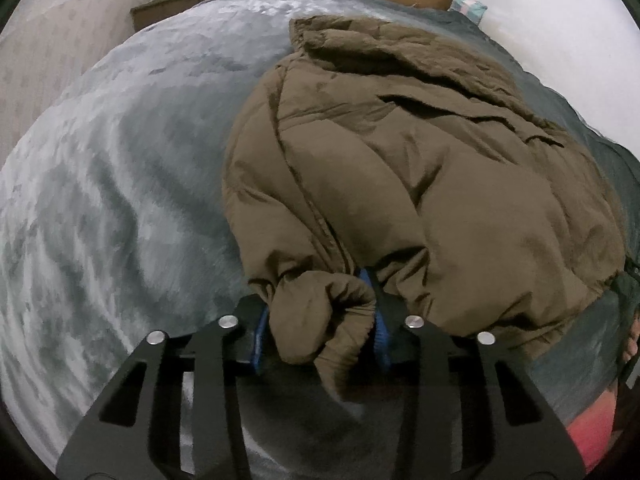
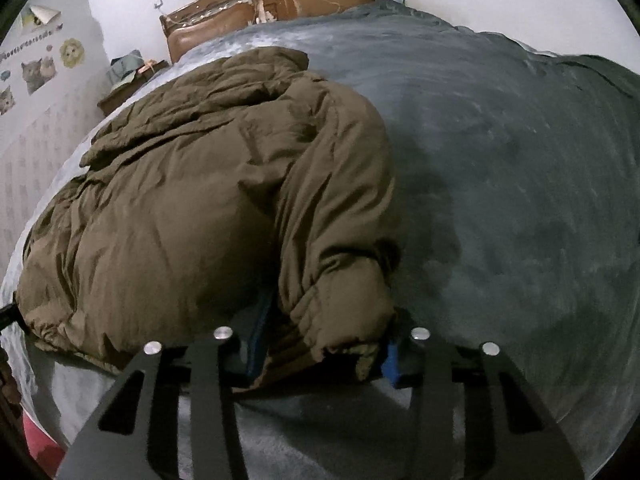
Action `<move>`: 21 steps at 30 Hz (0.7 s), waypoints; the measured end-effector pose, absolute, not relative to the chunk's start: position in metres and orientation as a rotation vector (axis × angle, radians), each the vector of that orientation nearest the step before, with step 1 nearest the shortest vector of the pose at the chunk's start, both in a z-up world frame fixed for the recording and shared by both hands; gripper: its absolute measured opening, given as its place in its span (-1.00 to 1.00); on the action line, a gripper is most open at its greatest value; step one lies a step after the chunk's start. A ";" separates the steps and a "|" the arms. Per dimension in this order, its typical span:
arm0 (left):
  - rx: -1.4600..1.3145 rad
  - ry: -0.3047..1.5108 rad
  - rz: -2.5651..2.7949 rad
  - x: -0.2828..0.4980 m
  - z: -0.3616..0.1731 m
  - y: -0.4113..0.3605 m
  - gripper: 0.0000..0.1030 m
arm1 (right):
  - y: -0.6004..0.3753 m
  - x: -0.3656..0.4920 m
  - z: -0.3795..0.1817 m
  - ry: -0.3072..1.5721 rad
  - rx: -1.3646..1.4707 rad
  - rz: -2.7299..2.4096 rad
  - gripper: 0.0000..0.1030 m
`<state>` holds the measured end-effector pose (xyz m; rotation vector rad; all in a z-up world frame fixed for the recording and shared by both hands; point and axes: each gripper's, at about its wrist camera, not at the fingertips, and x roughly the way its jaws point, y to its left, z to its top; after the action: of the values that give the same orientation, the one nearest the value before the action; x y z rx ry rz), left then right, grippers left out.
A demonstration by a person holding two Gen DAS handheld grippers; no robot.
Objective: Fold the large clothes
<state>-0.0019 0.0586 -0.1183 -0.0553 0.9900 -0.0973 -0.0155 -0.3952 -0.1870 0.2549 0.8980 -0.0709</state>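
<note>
A puffy olive-brown jacket [image 1: 400, 168] lies bunched on a grey bed cover [image 1: 120, 200]. My left gripper [image 1: 320, 332] is shut on a sleeve cuff at the jacket's near left corner; the cuff bulges between the blue pads [image 1: 382, 336]. In the right wrist view the same jacket [image 2: 192, 208] fills the left half. My right gripper [image 2: 320, 348] is shut on the jacket's near right corner, with fabric bunched between its blue pads [image 2: 390, 364]. Both gripped parts sit low, near the bed's front edge.
A wooden headboard [image 2: 272, 4] stands at the far end of the bed. A bedside table [image 1: 172, 4] with clutter sits at the far left. A cat-stickered wall [image 2: 36, 68] runs along the left. Something red [image 1: 588, 432] shows below the bed's front edge.
</note>
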 end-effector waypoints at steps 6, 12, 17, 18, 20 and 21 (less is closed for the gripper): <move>-0.068 0.972 -0.127 0.002 -0.107 0.059 -0.37 | -0.388 -0.015 -0.174 0.881 0.172 -0.060 -0.46; -0.058 0.920 -0.170 0.009 -0.078 0.054 -0.38 | -0.393 -0.002 -0.151 0.851 0.169 -0.025 -0.60; -0.117 0.862 -0.223 0.024 -0.045 0.057 -0.38 | -0.399 0.013 -0.123 0.790 0.188 -0.012 -0.60; -0.121 0.854 -0.228 0.027 -0.041 0.058 -0.38 | -0.400 0.017 -0.117 0.778 0.193 -0.009 -0.60; -0.110 0.837 -0.231 0.034 -0.031 0.058 -0.38 | -0.400 0.031 -0.105 0.755 0.176 -0.007 -0.60; -0.101 0.829 -0.233 0.040 -0.025 0.058 -0.38 | -0.399 0.037 -0.100 0.746 0.165 -0.007 -0.60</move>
<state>0.0402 0.0578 -0.0245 -0.1009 0.8294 -0.2327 0.0374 -0.3986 -0.1005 0.1647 0.7461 -0.0072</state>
